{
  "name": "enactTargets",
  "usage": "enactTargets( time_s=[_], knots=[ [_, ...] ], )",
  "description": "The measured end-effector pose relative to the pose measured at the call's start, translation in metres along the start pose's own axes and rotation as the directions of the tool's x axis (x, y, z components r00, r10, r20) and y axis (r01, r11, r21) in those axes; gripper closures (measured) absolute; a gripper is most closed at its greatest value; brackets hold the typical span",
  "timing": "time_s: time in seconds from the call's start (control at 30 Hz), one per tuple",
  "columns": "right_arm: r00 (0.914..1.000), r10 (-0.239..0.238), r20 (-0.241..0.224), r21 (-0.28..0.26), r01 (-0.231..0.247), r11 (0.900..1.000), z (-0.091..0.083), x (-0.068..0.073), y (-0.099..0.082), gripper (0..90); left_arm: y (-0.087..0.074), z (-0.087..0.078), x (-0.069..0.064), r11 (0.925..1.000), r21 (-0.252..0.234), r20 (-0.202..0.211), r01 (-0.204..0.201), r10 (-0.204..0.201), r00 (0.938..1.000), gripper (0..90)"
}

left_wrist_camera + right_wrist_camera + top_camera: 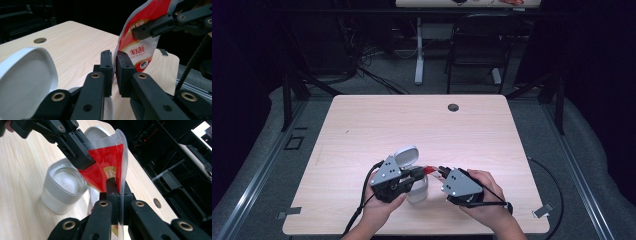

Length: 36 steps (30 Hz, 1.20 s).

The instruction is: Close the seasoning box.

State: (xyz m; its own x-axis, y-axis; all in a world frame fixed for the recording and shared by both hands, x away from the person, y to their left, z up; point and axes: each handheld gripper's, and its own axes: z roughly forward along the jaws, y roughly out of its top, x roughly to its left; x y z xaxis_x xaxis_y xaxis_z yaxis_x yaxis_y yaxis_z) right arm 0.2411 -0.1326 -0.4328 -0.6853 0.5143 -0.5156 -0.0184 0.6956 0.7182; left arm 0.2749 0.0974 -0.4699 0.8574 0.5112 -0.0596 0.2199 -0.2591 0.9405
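Note:
A red and white sachet [107,170] with a clear sealed edge hangs upright between my two grippers, just beside a white container [63,187] that holds white granules. The container's hinged lid [406,155] stands flipped back. My right gripper [117,182] is shut on the sachet's lower edge. My left gripper [113,56] has the sachet's [140,50] opposite edge in a narrow gap between its jaws, with a dark slit showing beside the foil. From above, the left gripper [421,171] and right gripper [438,170] meet nose to nose over the container [417,192].
The light wooden table [412,120] has a round cable hole [453,107] near its far edge. A dark folding chair [477,45] and a white desk leg [419,55] stand behind it. Both hands rest near the table's front edge.

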Motion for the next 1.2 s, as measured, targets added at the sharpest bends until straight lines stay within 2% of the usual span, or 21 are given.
enactTargets(
  time_s=[0.13,0.17,0.23,0.3,0.33,0.4,0.43,0.57,0.6,0.63,0.67,0.7,0.73,1.2],
  knots=[
    [0.9996,0.025,-0.014,-0.019,-0.025,0.9995,-0.002,-0.002,-0.001,90.0,0.003,-0.003,-0.001,0.9999,-0.011,-0.017,-0.004,0.003,0.9999,78.2],
    [0.9995,0.028,-0.015,-0.020,-0.028,0.9994,-0.002,-0.003,-0.001,90.0,0.003,-0.003,-0.003,0.9998,-0.015,-0.045,-0.011,0.011,0.9989,77.4],
    [0.9991,0.037,-0.018,-0.025,-0.038,0.9990,-0.002,-0.004,-0.002,90.0,0.004,-0.003,-0.003,0.9995,-0.018,-0.045,-0.027,0.026,0.9987,74.5],
    [0.9988,0.045,-0.021,-0.027,-0.045,0.9986,-0.003,-0.005,-0.002,90.0,0.004,-0.004,-0.003,0.9994,-0.026,-0.071,-0.023,0.021,0.9972,70.2],
    [0.9987,0.047,-0.022,-0.026,-0.047,0.9985,-0.003,-0.005,-0.003,90.0,0.004,-0.005,-0.001,0.9993,-0.035,-0.059,-0.017,0.015,0.9981,68.5],
    [0.9984,0.053,-0.021,-0.024,-0.054,0.9983,-0.004,-0.007,-0.004,90.0,0.004,-0.007,0.000,0.9991,-0.040,-0.070,-0.012,0.010,0.9975,65.5],
    [0.9980,0.059,-0.024,-0.026,-0.060,0.9979,-0.004,-0.008,-0.005,90.0,0.004,-0.008,0.000,0.9991,-0.041,-0.089,-0.011,0.007,0.9960,64.8],
    [0.9975,0.066,-0.027,-0.026,-0.067,0.9974,-0.004,-0.009,-0.006,90.0,0.006,-0.011,0.003,0.9982,-0.059,-0.083,-0.007,0.002,0.9966,61.8],
    [0.9975,0.065,-0.028,-0.025,-0.066,0.9975,-0.004,-0.009,-0.006,90.0,0.006,-0.012,0.003,0.9981,-0.061,-0.105,-0.004,-0.003,0.9945,61.5],
    [0.9976,0.065,-0.026,-0.025,-0.065,0.9975,-0.005,-0.009,-0.006,90.0,0.006,-0.012,0.004,0.9981,-0.062,-0.085,0.001,-0.006,0.9963,61.3],
    [0.9976,0.067,-0.021,-0.026,-0.067,0.9974,-0.005,-0.010,-0.006,90.0,0.006,-0.013,0.005,0.9979,-0.065,-0.086,0.003,-0.008,0.9962,61.1],
    [0.9975,0.069,-0.018,-0.025,-0.069,0.9973,-0.005,-0.010,-0.006,90.0,0.006,-0.013,0.004,0.9979,-0.064,-0.104,0.003,-0.010,0.9945,60.6],
    [0.9973,0.071,-0.017,-0.025,-0.071,0.9971,-0.006,-0.012,-0.007,90.0,0.006,-0.014,0.005,0.9979,-0.064,-0.087,0.003,-0.009,0.9962,60.5],
    [0.9905,0.137,-0.004,-0.042,-0.137,0.9896,-0.010,-0.025,-0.013,90.0,0.005,-0.018,0.012,0.9978,-0.062,-0.102,0.025,-0.032,0.9942,60.1]
  ],
)
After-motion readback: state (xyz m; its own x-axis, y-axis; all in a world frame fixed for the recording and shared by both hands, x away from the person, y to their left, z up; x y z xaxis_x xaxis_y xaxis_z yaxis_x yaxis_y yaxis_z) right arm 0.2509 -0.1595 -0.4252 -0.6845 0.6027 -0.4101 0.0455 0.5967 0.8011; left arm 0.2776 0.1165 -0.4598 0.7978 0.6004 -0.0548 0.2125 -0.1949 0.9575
